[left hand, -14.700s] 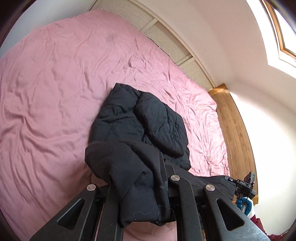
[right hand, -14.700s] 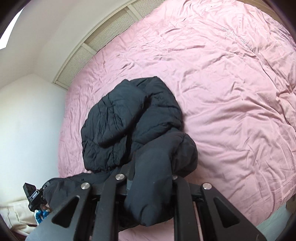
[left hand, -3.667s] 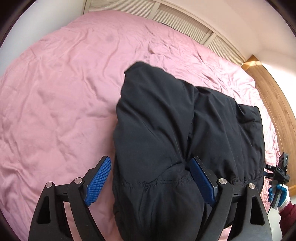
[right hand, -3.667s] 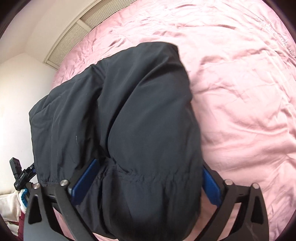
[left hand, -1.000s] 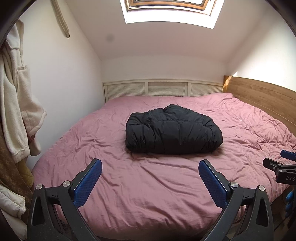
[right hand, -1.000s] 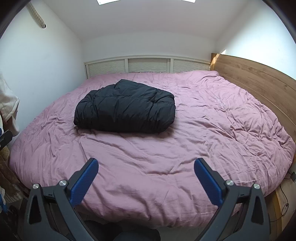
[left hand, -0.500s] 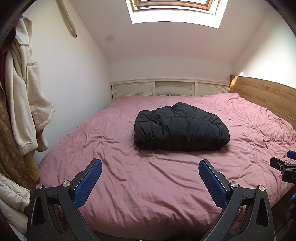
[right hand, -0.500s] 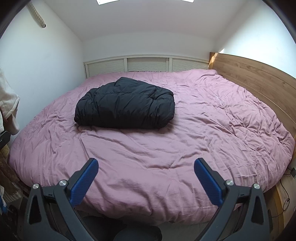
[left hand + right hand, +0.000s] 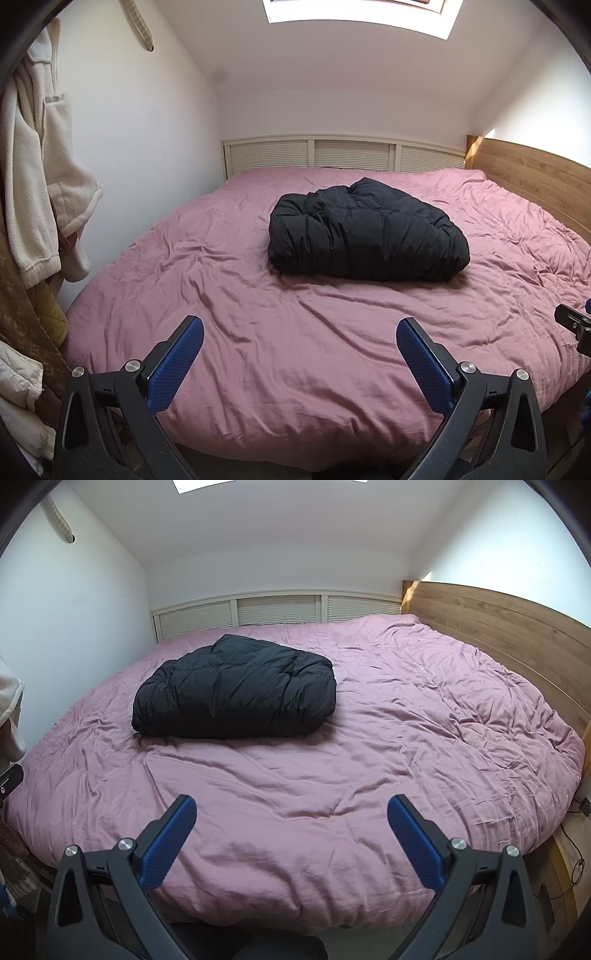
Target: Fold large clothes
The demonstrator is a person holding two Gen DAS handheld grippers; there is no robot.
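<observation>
A black puffy jacket (image 9: 365, 230) lies folded in a compact bundle on the pink bed (image 9: 258, 332), toward its far side; it also shows in the right wrist view (image 9: 236, 694). My left gripper (image 9: 299, 332) is open and empty, held back over the bed's near edge, well short of the jacket. My right gripper (image 9: 291, 810) is open and empty too, also over the near edge of the bed (image 9: 406, 738). The tip of the right gripper (image 9: 574, 325) shows at the right edge of the left wrist view.
Cream and brown clothes (image 9: 40, 177) hang on the left wall. A wooden headboard (image 9: 498, 627) runs along the right side. White slatted panels (image 9: 343, 153) stand behind the bed. A cable and plug (image 9: 583, 805) lie at the right of the bed.
Both grippers have drifted slightly while staying open and back from the bed; the left view has shifted a bit leftward. The jacket has not moved.
</observation>
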